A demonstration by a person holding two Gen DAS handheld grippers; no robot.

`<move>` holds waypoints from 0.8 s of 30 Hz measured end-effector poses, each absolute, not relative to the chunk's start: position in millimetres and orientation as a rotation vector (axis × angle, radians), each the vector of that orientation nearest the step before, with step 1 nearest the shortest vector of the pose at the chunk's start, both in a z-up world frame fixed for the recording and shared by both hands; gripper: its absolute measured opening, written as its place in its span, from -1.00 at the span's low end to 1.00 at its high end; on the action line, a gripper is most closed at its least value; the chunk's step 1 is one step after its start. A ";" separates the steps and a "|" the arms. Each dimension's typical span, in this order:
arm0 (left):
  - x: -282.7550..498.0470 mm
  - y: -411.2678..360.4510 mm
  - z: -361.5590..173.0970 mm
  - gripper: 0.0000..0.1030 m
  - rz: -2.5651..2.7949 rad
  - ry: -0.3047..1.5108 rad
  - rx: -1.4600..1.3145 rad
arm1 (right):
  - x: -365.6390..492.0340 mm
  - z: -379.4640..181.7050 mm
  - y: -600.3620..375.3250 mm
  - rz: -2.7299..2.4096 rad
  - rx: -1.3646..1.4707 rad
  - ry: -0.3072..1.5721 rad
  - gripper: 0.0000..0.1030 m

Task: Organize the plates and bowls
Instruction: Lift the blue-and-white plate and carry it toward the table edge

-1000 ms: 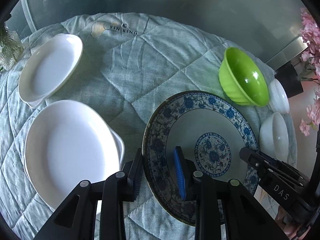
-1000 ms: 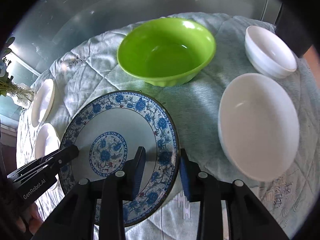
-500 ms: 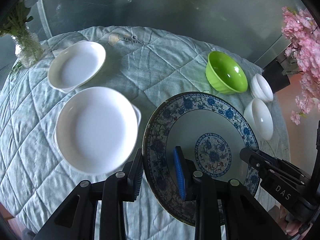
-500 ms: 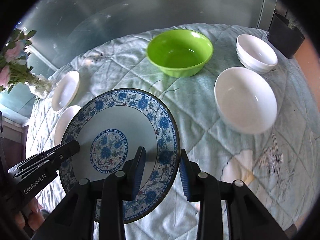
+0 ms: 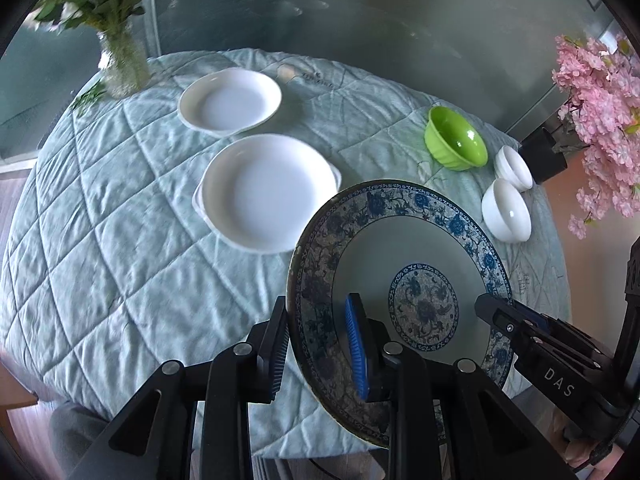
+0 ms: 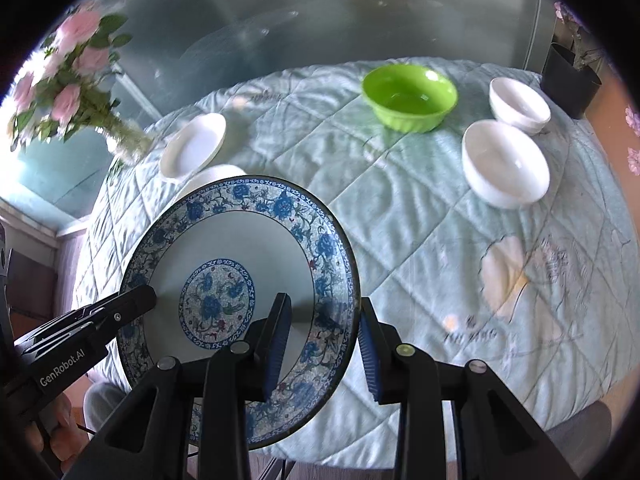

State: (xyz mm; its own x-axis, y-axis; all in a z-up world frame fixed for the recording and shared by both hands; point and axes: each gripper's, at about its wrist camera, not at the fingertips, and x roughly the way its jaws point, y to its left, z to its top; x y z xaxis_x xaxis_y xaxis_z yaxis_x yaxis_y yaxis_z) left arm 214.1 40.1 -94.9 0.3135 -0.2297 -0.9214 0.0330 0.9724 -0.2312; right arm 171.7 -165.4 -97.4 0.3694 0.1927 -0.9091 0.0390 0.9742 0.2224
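Observation:
A large blue-and-white patterned plate (image 5: pixel 416 248) (image 6: pixel 224 240) hangs tilted in the air above the quilted table. My left gripper (image 5: pixel 318 348) is shut on its left rim, one pad on the face and one behind. My right gripper (image 6: pixel 322 348) is shut on the opposite rim in the same way. Each gripper shows in the other's view: the right one (image 5: pixel 520 328) and the left one (image 6: pixel 120 312). On the table lie a large white dish (image 5: pixel 266 192), a smaller white dish (image 5: pixel 230 100) (image 6: pixel 194 146), a green bowl (image 5: pixel 456 142) (image 6: pixel 408 96) and two white bowls (image 6: pixel 504 164) (image 6: pixel 520 104).
The round table wears a pale green quilted cloth (image 5: pixel 120 240) (image 6: pixel 460 264). A glass vase of roses (image 5: pixel 120 56) (image 6: pixel 64 76) stands at its far left edge. A black pot (image 5: pixel 544 156) (image 6: pixel 570 80) with pink blossoms (image 5: pixel 600 120) sits at the far right. A glass wall rises behind.
Both grippers have risen and drawn back from the table with the plate held between them. The dishes and bowls look smaller, and the vase and blossoms have come into view.

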 end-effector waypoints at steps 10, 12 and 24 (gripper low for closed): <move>185.8 74.0 -128.2 -0.54 -0.143 1.285 -0.201 | 147.9 -126.3 -133.4 0.124 0.216 1.237 -0.38; 183.8 80.5 -136.7 -0.54 -0.137 1.299 -0.205 | 145.8 -134.0 -126.9 0.127 0.219 1.243 -0.38; 181.9 87.4 -187.4 -0.54 -0.127 1.351 -0.214 | 139.4 -179.6 -118.7 0.119 0.237 1.284 -0.37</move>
State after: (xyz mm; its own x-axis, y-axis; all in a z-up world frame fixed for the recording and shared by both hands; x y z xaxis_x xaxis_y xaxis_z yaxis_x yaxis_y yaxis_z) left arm 181.9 87.4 -187.4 0.2157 -0.2139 -0.9527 -0.0322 0.9736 -0.2259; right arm 139.4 -118.7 -179.6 0.2815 0.2197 -0.9341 0.0436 0.9695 0.2412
